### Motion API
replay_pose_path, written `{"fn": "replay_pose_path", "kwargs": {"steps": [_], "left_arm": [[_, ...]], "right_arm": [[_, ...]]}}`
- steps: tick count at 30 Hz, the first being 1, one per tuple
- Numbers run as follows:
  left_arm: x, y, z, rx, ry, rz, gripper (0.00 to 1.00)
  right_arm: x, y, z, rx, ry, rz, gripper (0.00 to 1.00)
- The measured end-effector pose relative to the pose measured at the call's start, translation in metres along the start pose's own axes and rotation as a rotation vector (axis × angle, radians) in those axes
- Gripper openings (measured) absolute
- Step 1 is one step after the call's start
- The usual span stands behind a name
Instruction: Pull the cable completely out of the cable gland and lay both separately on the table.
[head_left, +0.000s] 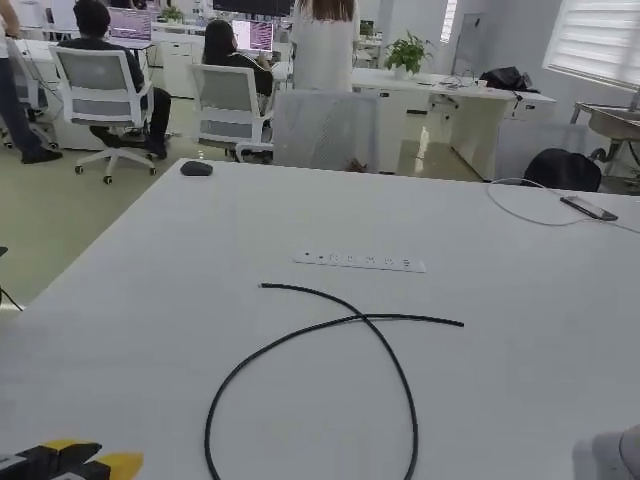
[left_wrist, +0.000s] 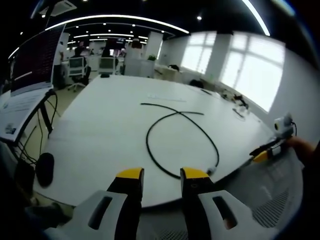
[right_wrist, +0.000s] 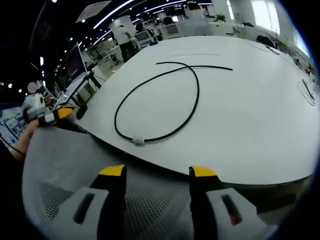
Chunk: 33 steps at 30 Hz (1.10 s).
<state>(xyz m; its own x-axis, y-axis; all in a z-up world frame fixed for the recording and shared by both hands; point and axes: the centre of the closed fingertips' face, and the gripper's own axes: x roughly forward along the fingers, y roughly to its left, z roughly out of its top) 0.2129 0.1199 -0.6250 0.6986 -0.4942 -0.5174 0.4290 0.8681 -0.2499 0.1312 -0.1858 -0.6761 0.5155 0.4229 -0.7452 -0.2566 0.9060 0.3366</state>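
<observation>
Two tools agape, empty: left tool (left_wrist: 162, 174), right tool (right_wrist: 157, 171); right gripper view shows white gland (right_wrist: 138, 141) on cable (right_wrist: 190, 66) end

One cable (head_left: 362, 318), one gland (right_wrist: 138, 141) — one power strip (head_left: 360, 262), one mouse (head_left: 196, 169)

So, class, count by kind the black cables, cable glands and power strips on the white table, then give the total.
Black cable: 1
Cable gland: 1
Power strip: 1
Total: 3
</observation>
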Motion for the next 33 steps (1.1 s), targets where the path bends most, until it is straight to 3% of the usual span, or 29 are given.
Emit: {"fn": "replay_pose_path", "kwargs": {"steps": [30,31,33], "left_arm": [[0.0002,-0.0019,-0.0028,0.018,0.017,-0.008,0.30],[0.0007,-0.0026,-0.0032,0.026,0.021,-0.010,0.31],[0.0044,-0.0102,-0.0045,0.096,0.054,-0.049,0.34]], "right_arm": [[-0.0004,0.0003,-0.0003,0.024,-0.005,0.008,0.52],[-0.0003,0.0004,-0.0003,0.026,-0.005,0.009,0.51],[0.0002,0.0006,0.0007,0.018,0.000,0.011,0.52]]}}
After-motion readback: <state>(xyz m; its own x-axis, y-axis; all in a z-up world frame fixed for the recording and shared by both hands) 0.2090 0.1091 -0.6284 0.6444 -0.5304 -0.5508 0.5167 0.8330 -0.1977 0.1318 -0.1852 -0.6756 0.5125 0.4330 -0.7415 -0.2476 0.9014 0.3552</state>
